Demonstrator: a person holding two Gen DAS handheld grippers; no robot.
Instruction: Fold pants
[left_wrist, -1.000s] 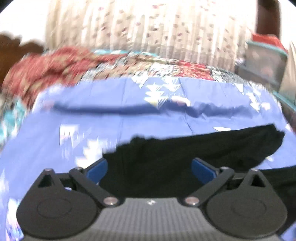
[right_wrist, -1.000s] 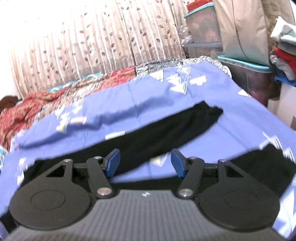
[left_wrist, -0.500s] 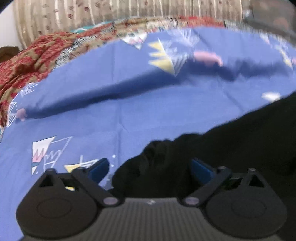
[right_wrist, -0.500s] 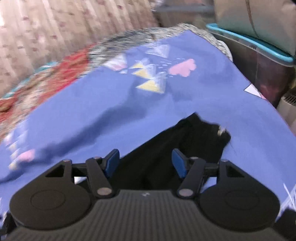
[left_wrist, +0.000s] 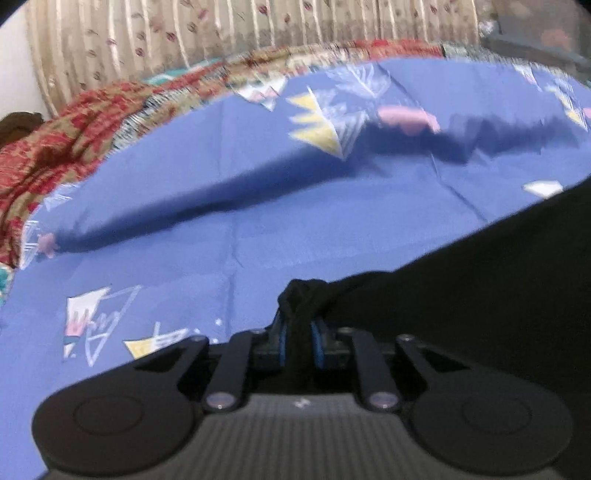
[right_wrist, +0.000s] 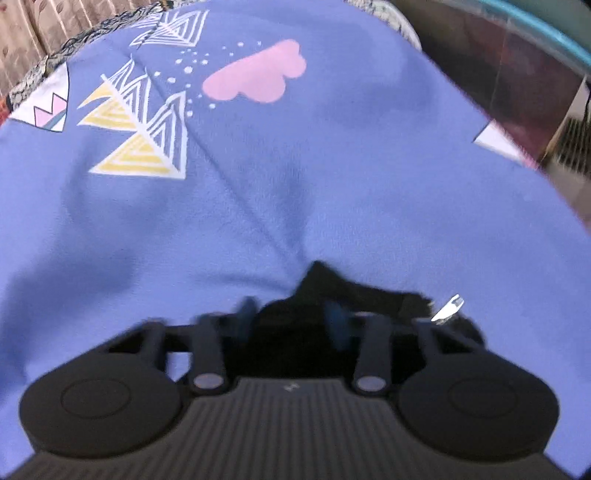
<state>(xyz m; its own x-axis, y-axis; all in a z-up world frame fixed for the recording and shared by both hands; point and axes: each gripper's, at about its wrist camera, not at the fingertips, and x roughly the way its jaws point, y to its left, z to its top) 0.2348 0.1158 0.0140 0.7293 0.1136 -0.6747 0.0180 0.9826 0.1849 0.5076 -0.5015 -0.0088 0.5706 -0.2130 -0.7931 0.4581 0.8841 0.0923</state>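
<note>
While two grippers pinch, one pants (left_wrist: 480, 295) lies bunched.

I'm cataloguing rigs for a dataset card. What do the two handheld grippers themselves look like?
Both match: the left gripper and right gripper have matte black bodies with a ribbed grey-black top plate bearing a small white mark, two round black discs, black linkage bars with silver pivot pins, and fingers lined with blue pads. No cables or sleeves show.

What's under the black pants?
The blue patterned sheet lies under the black pants, showing all around them. Whatever is directly beneath the cloth is covered. The left claw pinches one bunched end.
</note>
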